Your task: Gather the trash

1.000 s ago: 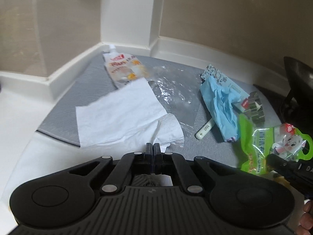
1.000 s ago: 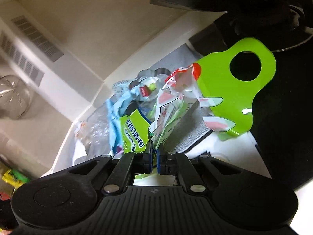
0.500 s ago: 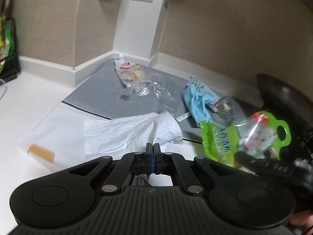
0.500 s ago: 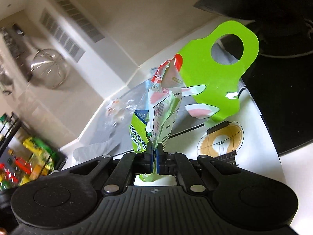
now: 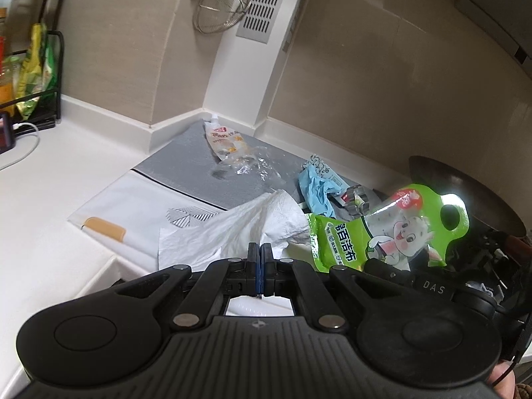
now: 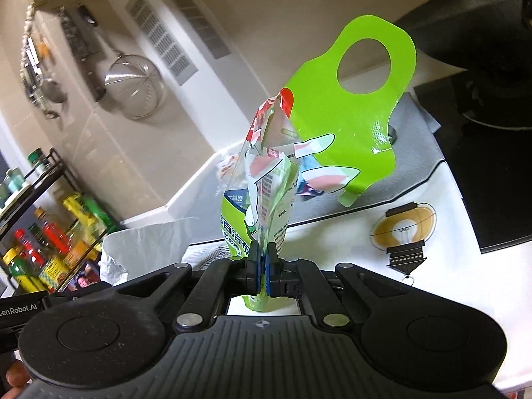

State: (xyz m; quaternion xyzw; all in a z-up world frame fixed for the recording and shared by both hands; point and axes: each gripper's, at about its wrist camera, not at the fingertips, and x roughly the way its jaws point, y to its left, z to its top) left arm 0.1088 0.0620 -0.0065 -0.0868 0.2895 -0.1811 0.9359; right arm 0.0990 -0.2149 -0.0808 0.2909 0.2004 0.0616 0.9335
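Here, the left gripper (image 5: 261,252) pinches a white paper towel (image 5: 232,229) while the right gripper (image 6: 262,262) clamps a green wrapper (image 6: 332,126), lifting both clear of the counter (image 5: 60,173), apparently for disposal.

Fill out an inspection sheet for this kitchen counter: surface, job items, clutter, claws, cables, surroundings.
Surface: white counter with a grey mat in the corner.
Job's things: white paper towel in the left claw; green wipe packet in the right claw.
Clutter: spouted pouch, clear plastic wrap and blue glove lie on the mat.
Claws: both shut on their items.
Cables: white cable at the far left.
Surroundings: hanging strainer, wall vent, bottle rack, black pan.
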